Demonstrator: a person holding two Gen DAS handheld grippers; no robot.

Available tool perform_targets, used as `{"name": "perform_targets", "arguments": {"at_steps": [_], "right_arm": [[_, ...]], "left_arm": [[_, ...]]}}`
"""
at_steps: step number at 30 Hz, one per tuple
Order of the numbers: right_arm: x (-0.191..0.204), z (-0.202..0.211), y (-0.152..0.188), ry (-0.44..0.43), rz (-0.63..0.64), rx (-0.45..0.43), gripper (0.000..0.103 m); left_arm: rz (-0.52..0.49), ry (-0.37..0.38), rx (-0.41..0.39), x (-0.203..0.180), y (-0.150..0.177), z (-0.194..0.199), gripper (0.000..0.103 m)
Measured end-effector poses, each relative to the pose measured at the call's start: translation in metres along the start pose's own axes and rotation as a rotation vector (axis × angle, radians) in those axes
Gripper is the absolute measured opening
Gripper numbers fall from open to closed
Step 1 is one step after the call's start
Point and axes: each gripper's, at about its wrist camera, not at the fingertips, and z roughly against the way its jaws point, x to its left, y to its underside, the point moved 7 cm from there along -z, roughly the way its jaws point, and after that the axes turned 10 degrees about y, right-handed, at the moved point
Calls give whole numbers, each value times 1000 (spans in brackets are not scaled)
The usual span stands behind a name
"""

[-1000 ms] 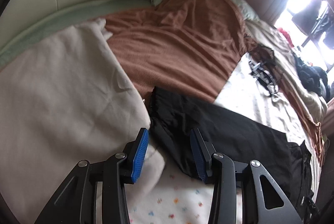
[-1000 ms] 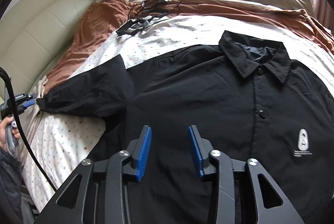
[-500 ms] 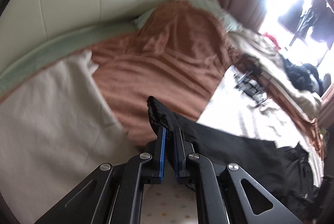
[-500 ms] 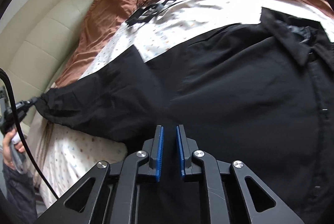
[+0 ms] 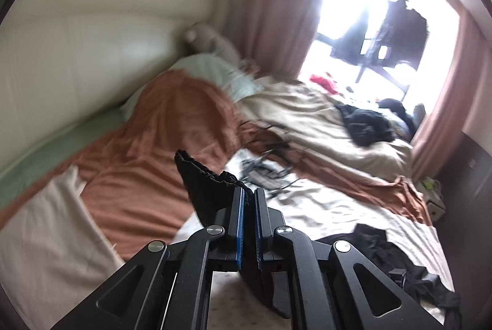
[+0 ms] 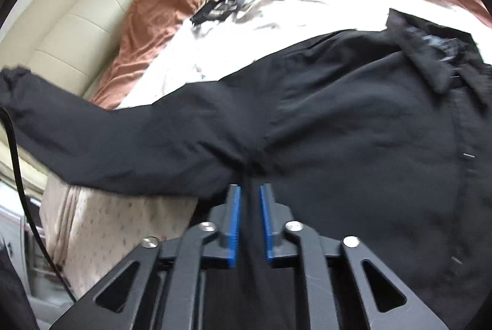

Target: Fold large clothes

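A black button-up shirt [image 6: 353,115] lies front up on the bed, collar [image 6: 430,53] to the upper right. My left gripper [image 5: 249,191] is shut on the cuff of its sleeve [image 5: 209,182], which it holds up in the air. In the right wrist view that sleeve [image 6: 123,139] stretches taut to the left, raised off the patterned sheet [image 6: 117,225]. My right gripper [image 6: 249,188] sits low at the shirt's side below the armpit. A bunched fold of black cloth fills the gap between its blue pads, and its jaws are opening.
A brown blanket [image 5: 147,151] and a cream padded headboard [image 5: 77,53] run along the left. Tangled cables [image 5: 261,170] lie mid-bed, and dark clothes [image 5: 366,124] are heaped near the bright window [image 5: 369,7]. A black cord [image 6: 18,176] hangs at the right view's left edge.
My left gripper shut on the sleeve cuff and rose high, lifting the sleeve off the bed. My right gripper moved to the shirt's side, shut on a fold, then its gap widened a little.
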Motion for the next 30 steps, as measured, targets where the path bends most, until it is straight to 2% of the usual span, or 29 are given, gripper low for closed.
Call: {"name": "perform_targets", "arguments": {"at_steps": [1, 2, 8, 10, 11, 15, 18, 22, 26, 30], "right_arm": [[-8, 12, 4, 8, -4, -11, 38], [-16, 26, 9, 15, -11, -27, 41], [-73, 100, 37, 41, -114, -81, 47], [-95, 122, 48, 37, -179, -106, 66], [-107, 133, 54, 52, -205, -131, 68], [-138, 154, 64, 72, -249, -186, 69], [-162, 153, 66, 144, -270, -199, 69], [-186, 146, 70, 109, -341, -164, 69], [-203, 161, 69, 145, -350, -199, 69], [-227, 180, 71, 133, -411, -228, 69]], "left_arm": [[-14, 10, -2, -11, -4, 1, 6], [-29, 20, -4, -26, -8, 1, 6], [-107, 94, -13, -113, -23, 2, 6], [-132, 115, -10, -143, -24, 1, 6], [-141, 124, -7, -155, -25, 0, 6], [-184, 156, 19, -212, -20, -10, 6], [-212, 168, 47, -249, -10, -24, 6], [-249, 180, 86, -287, 7, -44, 6], [-277, 205, 119, -326, 22, -63, 6], [-307, 247, 153, -367, 39, -81, 6]]}}
